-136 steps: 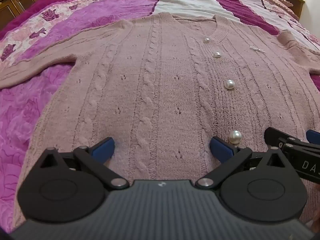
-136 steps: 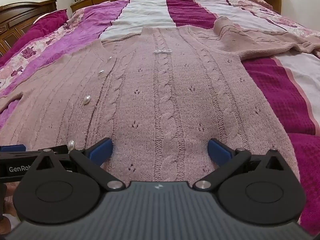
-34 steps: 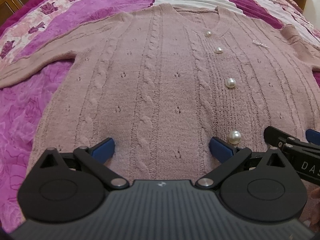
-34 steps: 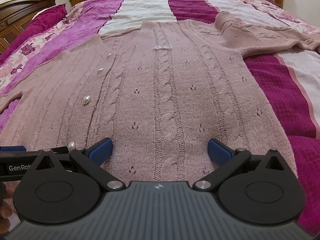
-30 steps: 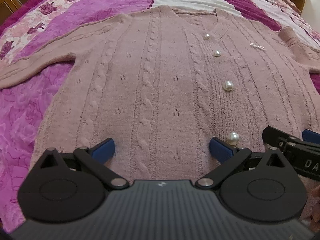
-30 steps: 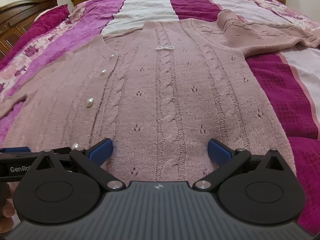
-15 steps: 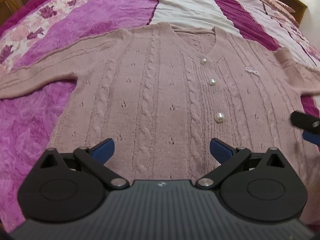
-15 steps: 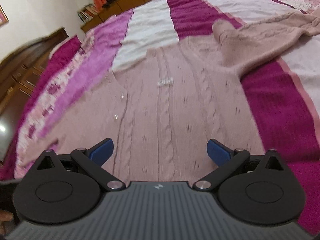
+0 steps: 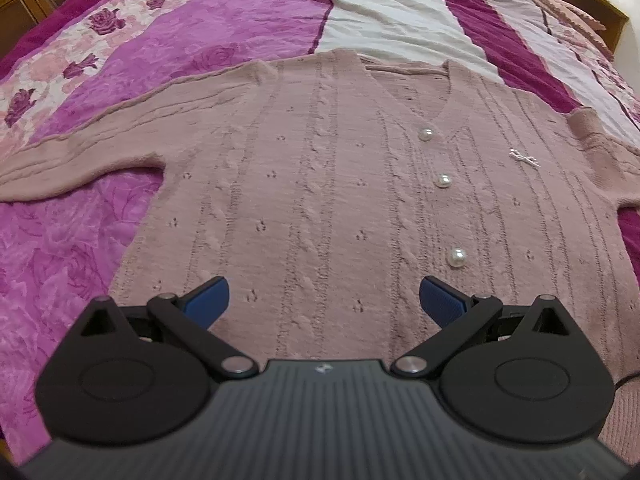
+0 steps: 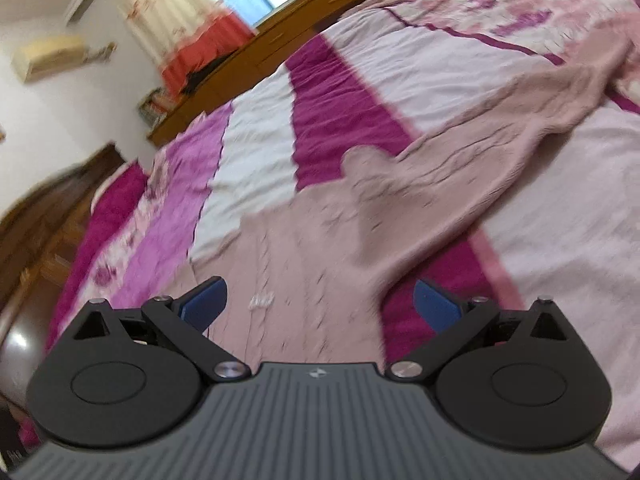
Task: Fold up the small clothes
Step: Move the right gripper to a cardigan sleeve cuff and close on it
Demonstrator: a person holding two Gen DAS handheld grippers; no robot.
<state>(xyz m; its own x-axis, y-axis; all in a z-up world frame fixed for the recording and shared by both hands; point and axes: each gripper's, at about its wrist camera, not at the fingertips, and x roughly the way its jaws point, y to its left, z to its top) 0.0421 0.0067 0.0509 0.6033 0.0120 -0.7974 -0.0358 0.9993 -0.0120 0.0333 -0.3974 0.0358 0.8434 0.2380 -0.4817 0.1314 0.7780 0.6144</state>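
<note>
Bedspread [image 9: 248, 24]: striped magenta, white and rose-print, with wooden cabinets [image 10: 36, 248] alongside. No legible writing. Cable-knit pink cardigan [image 9: 320, 184] with pearl buttons [image 9: 443, 180] lies flat, front up, on the bedspread. Your left gripper [image 9: 323, 300] is spread wide above its hem; your right gripper [image 10: 318, 300] is wide too, frame blurred.

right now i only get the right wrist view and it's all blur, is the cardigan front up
observer: yes, the cardigan lies flat, front up; three pearl buttons show down its middle.
operator: where's the far sleeve
observer: the sleeve on the left gripper's side stretches out sideways over the bedspread, unfolded.
operator: left gripper got anything
observer: no, the left gripper is open over the cardigan's lower part, gripping nothing.
</note>
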